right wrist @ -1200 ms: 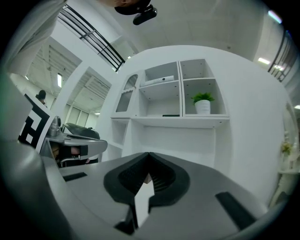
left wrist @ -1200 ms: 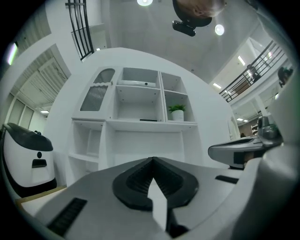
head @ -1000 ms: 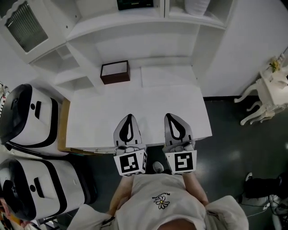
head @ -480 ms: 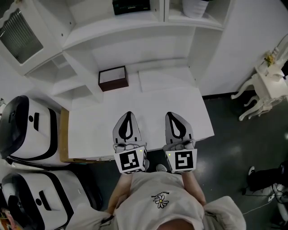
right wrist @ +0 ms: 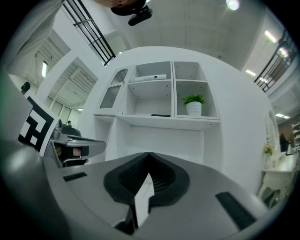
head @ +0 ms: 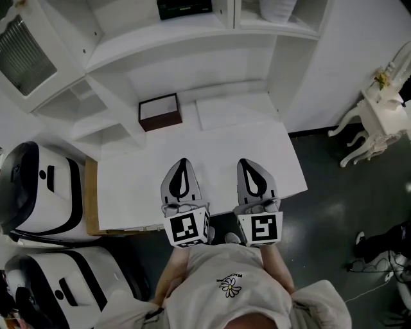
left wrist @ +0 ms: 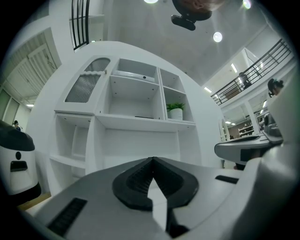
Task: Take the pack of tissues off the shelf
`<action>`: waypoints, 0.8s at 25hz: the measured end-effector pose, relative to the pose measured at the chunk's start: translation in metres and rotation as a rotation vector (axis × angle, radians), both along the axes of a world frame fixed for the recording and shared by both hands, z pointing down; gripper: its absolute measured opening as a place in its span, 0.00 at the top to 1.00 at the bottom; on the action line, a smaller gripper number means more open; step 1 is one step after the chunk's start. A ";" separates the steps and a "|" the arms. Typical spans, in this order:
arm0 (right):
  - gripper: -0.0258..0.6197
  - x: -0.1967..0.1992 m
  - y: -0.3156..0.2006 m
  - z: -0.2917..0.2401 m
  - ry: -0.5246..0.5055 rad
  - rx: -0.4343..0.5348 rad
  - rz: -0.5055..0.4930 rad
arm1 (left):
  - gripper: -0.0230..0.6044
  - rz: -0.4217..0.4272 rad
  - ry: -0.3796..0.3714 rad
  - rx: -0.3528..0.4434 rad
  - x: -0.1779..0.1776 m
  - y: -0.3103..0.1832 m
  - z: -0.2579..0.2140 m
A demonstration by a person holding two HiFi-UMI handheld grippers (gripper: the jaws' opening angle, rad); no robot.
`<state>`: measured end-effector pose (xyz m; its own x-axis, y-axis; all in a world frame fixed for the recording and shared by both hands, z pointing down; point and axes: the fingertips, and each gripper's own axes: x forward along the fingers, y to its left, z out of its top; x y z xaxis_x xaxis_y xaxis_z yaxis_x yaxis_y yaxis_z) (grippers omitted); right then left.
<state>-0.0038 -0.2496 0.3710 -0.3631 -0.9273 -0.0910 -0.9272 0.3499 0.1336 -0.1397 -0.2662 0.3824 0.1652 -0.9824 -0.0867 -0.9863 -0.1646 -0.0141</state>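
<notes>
A dark flat pack (head: 184, 8) lies on the upper shelf of the white shelf unit (head: 160, 42), at the top of the head view. It shows as a thin dark strip (right wrist: 161, 115) in the right gripper view and faintly as a strip (left wrist: 143, 117) in the left gripper view. My left gripper (head: 183, 162) and right gripper (head: 248, 162) hover side by side over the near part of the white desk (head: 128, 173), far short of the shelf. Both are shut with nothing between the jaws, as seen for the left gripper (left wrist: 152, 159) and the right gripper (right wrist: 149, 153).
A brown open box (head: 160, 111) sits at the desk's back, a flat white slab (head: 231, 110) beside it. A potted plant (right wrist: 193, 105) stands in the right shelf bay. Two white-and-black machines (head: 38, 180) stand left of the desk; an ornate white table (head: 379, 119) stands at right.
The head view has shifted slightly, so the shelf and desk sit a little lower in frame. Both grippers stay shut in the same place over the desk's near edge.
</notes>
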 end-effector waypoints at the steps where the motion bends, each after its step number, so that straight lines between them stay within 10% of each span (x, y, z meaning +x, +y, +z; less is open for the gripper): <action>1: 0.96 0.000 0.000 0.000 0.000 -0.003 -0.001 | 0.97 -0.001 -0.001 -0.004 -0.001 0.000 0.001; 8: 0.96 -0.008 -0.001 0.003 0.004 -0.008 -0.016 | 0.97 -0.009 0.006 -0.007 -0.009 -0.004 -0.002; 20: 0.96 -0.017 -0.006 0.005 -0.004 -0.015 -0.040 | 0.54 0.043 0.014 -0.067 -0.007 -0.016 0.010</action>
